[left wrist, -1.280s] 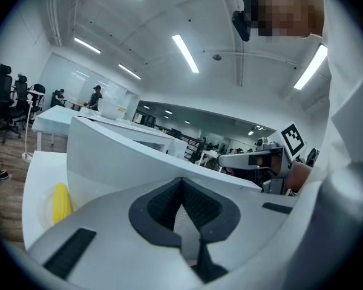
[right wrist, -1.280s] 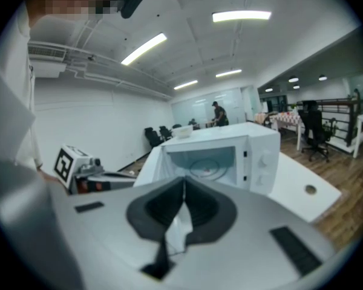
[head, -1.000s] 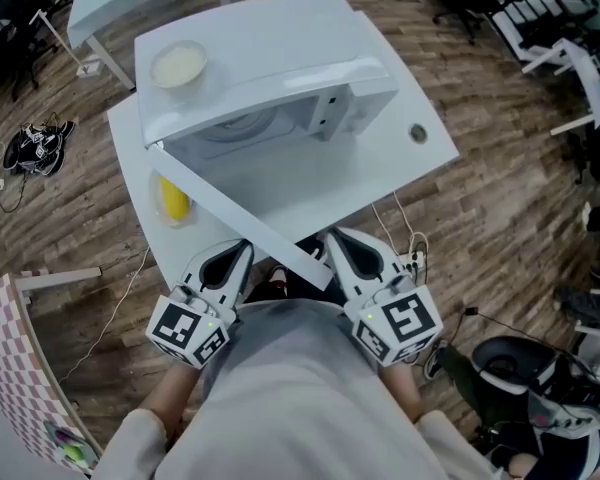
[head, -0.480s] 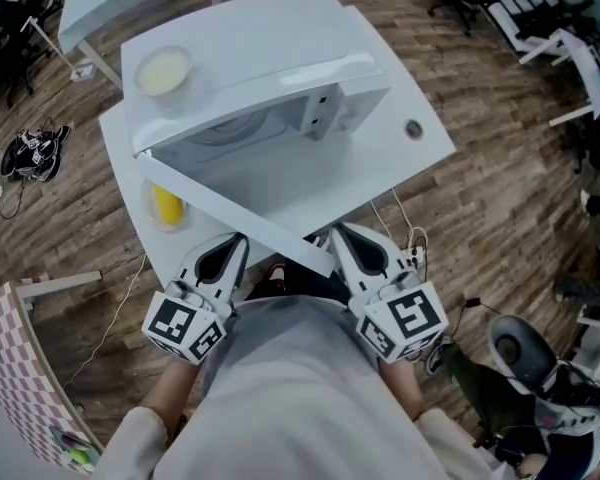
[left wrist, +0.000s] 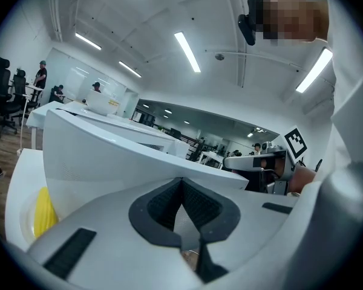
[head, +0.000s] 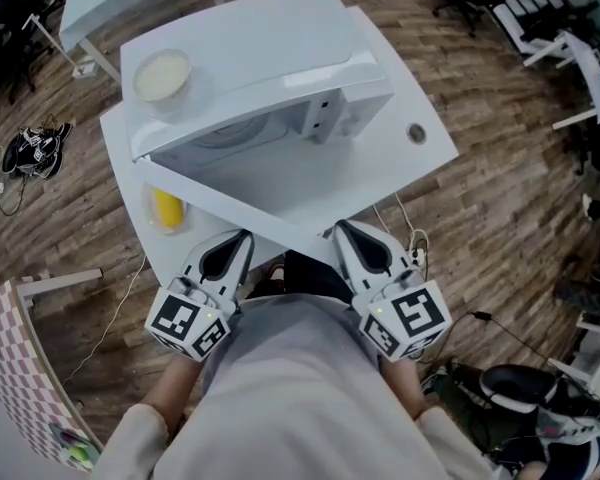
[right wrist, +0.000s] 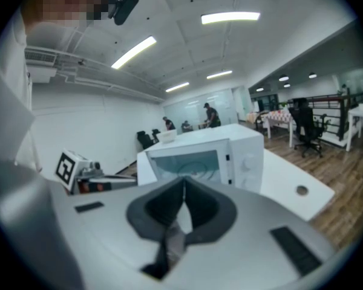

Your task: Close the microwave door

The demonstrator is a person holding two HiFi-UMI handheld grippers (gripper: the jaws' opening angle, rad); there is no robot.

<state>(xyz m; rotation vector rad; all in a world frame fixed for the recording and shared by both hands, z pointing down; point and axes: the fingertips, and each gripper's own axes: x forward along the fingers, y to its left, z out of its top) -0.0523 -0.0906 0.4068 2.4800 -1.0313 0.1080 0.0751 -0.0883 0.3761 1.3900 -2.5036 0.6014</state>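
Observation:
A white microwave stands on a white table. Its door is swung wide open toward me, hinged at the left, and its free end lies between my two grippers. My left gripper is shut and empty, just left of the door's end. My right gripper is shut and empty, just right of it. In the left gripper view the door fills the space ahead of the shut left gripper. The right gripper view looks over the shut right gripper into the microwave's open cavity.
A pale bowl rests on top of the microwave. Left of the door, a yellow object lies on the table. A cable hole marks the table's right side. Wooden floor, more tables and office chairs surround the table.
The view has shifted a little. The door's free end now sits slightly farther from me between the two grippers. Both grippers stay shut in nearly the same place.

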